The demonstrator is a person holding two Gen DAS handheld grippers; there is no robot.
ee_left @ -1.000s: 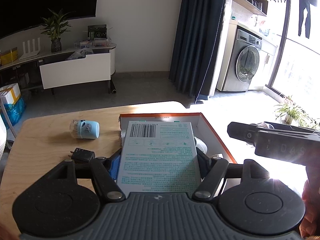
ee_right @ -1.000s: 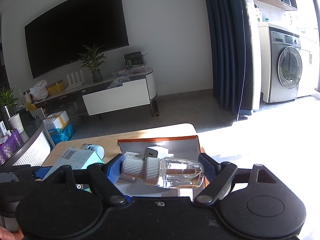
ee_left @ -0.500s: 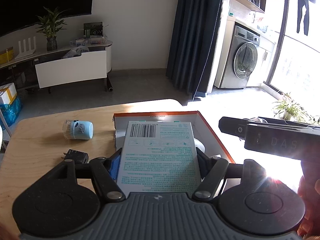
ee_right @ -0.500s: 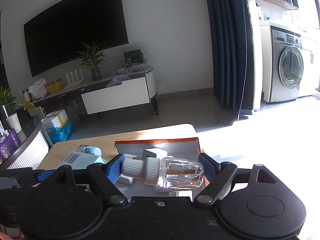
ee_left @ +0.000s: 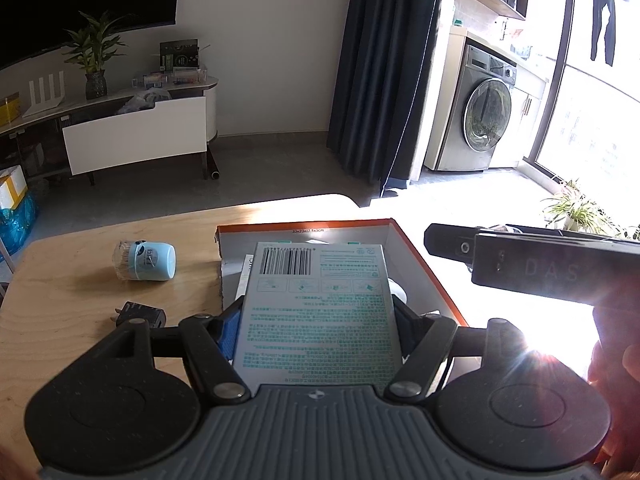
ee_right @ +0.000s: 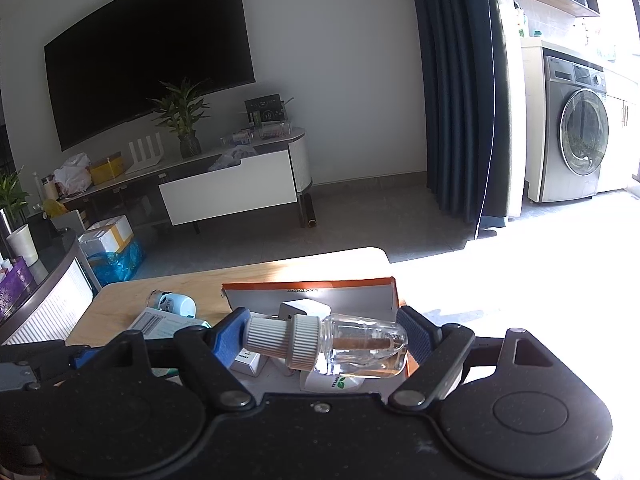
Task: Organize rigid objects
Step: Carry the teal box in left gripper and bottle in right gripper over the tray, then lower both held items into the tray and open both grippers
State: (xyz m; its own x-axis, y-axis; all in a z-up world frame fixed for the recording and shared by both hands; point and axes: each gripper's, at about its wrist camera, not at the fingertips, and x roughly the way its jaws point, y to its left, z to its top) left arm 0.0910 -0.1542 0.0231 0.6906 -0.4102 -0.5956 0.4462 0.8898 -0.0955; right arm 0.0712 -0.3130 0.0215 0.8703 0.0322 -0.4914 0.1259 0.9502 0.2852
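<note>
Little has moved since a second ago: in my left view the orange-rimmed box (ee_left: 424, 264) has only drifted slightly leftward, and both grips look unchanged. At far left of that view a pale blue capped jar (ee_left: 150, 260) lies on its side on the wooden surface (ee_left: 72, 320), with a black plug adapter (ee_left: 140, 314) just below it; both look small, hard and light, the jar likely to roll. At centre my left gripper (ee_left: 318, 320) pinches a flat printed carton (ee_left: 318, 308) by its long edges, held over the box; it seems light and stiff but would dent if squeezed harder. In my right view the right gripper (ee_right: 324, 338) has its fingers spread wide yet clamped end to end on a clear glass dropper bottle (ee_right: 336, 342), cap against the left finger (ee_right: 230, 338). The glass is likely slick and fragile, so I judge this lengthwise hold insecure and would lower it gently.
</note>
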